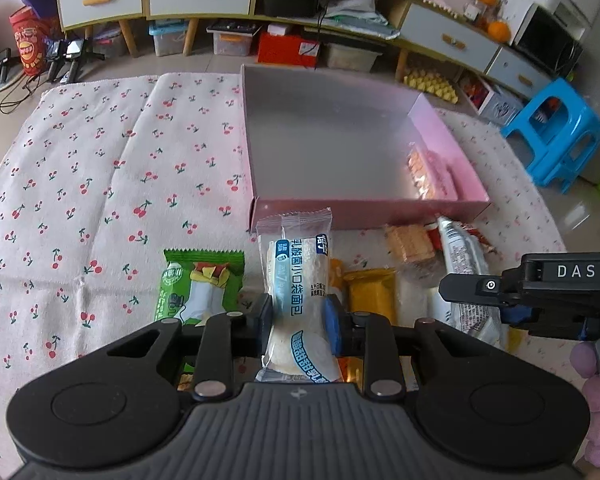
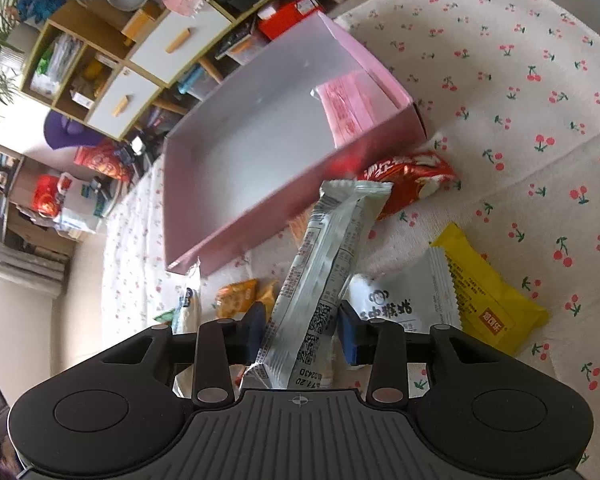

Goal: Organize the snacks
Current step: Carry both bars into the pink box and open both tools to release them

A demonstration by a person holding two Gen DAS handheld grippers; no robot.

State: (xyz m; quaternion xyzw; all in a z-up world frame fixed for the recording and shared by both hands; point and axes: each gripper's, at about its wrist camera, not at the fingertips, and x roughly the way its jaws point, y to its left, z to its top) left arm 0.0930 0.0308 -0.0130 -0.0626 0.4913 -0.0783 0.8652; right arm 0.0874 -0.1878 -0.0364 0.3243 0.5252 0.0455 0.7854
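The left gripper [image 1: 298, 320] had its jaws clamped on a soft bread packet [image 1: 298, 280], the right gripper [image 2: 302, 330] clamped on a silvery snack bar packet [image 2: 324, 276]. Both looked light, crushable and slick, best held mid-body. Loose snacks lay on the cherry-print cloth [image 1: 100, 160]; at 12 o'clock sat the pink box [image 1: 364, 210]. Only the right wrist view showed the yellow packet [image 2: 488, 288] at 3 o'clock, and the pink packets [image 2: 352, 108] clearly

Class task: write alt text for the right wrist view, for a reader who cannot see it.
The right gripper holds a silver snack packet between its fingers, pointing toward an open pink box on a cherry-print cloth.
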